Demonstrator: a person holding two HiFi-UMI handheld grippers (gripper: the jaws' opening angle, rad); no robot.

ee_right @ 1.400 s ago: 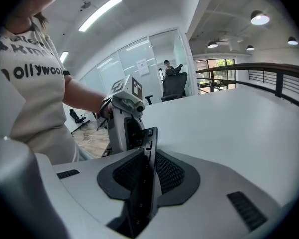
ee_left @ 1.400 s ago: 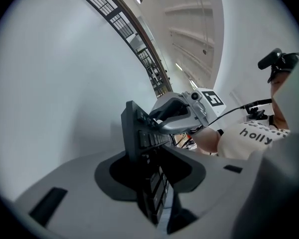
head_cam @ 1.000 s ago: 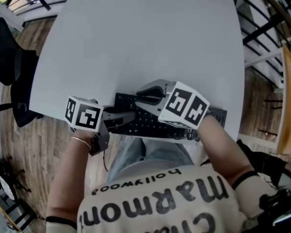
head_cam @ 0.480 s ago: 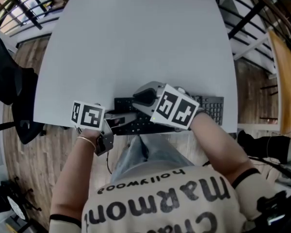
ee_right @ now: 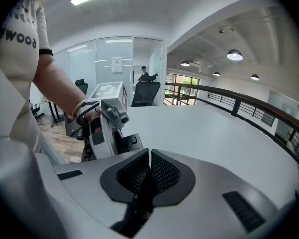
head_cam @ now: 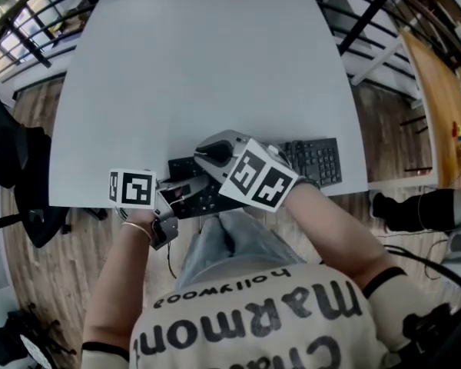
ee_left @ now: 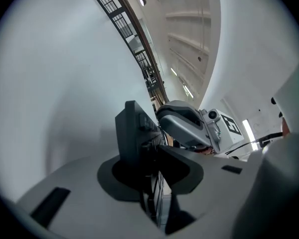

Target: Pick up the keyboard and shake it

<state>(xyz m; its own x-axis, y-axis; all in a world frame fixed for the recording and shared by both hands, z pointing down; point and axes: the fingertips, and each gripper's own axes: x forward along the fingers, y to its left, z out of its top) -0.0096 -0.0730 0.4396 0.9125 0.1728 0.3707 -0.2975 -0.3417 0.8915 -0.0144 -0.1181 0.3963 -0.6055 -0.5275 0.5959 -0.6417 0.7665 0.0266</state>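
Nearest the person, the left tongs [ee_left: 150,166] have just been closing and clamp the left end of the black keyboard [head_cam: 316,162], which shows edge-on between their pads. The keyboard lies along the near edge of the bench [head_cam: 215,68], its long axis running left to right. The right tongs [ee_right: 149,167] hover over its middle, jaws together on nothing visible, so the lift likely hangs on the left grip alone.

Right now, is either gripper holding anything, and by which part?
The left gripper has its jaws, which have just been closing, around the left end of the keyboard, apparently gripping it. The right gripper has its jaws shut with nothing visibly between them.
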